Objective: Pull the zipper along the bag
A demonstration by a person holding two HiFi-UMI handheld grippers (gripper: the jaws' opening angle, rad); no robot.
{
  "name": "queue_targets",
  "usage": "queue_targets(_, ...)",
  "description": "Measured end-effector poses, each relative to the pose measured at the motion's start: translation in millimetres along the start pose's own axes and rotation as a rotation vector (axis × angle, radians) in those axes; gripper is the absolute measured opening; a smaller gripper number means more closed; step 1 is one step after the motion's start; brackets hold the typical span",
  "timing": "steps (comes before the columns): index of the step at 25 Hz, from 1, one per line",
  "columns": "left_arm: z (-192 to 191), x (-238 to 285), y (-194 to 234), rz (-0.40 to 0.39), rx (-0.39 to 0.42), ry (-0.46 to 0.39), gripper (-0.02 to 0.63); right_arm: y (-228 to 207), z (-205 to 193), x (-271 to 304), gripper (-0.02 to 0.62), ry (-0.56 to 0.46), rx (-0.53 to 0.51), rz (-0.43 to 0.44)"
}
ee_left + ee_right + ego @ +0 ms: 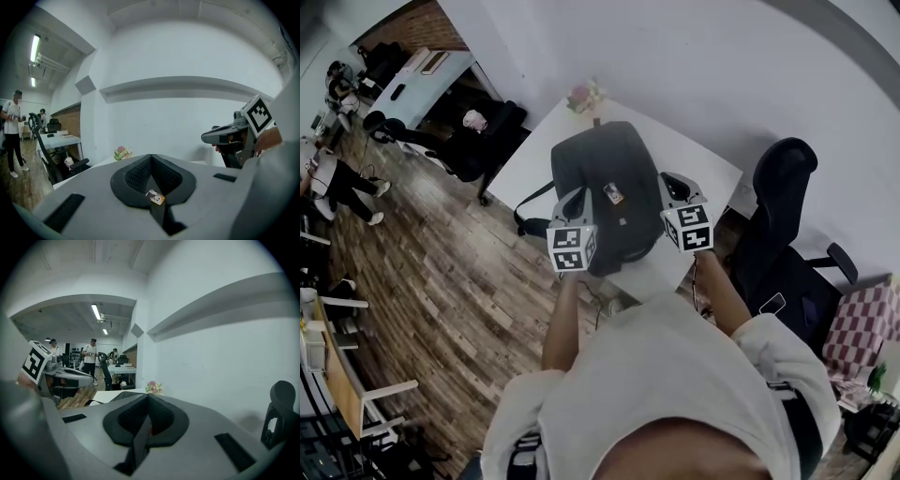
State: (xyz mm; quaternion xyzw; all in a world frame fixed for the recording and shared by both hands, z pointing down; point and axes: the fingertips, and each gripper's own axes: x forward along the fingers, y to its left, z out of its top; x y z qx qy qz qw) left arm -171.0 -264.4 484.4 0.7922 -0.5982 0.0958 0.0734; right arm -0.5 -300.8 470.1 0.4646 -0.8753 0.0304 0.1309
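A dark grey backpack [602,161] lies flat on a white table [532,157], with a small orange-and-white tag [614,194] on its top. No zipper pull can be made out. My left gripper [579,195] hovers over the bag's near left part, its jaws closed. In the left gripper view a small orange-and-white tag [155,198] sits at the seam of the closed jaws; whether it is pinched I cannot tell. Over the near right part, my right gripper [673,180] is also shut, with nothing visible between its pads [161,420].
A small flower bunch [586,97] stands at the table's far edge by the wall. A black office chair [783,220] is at the right, another [483,141] at the left. People and desks [337,178] fill the room's left. A checked cloth [862,328] lies at the right.
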Motion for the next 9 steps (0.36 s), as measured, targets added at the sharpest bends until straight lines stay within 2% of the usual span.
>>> queue_targets(9,5.7,1.4,2.0,-0.008,0.0,-0.009,0.026,4.3,6.6,2.4,0.014,-0.005,-0.01,0.004)
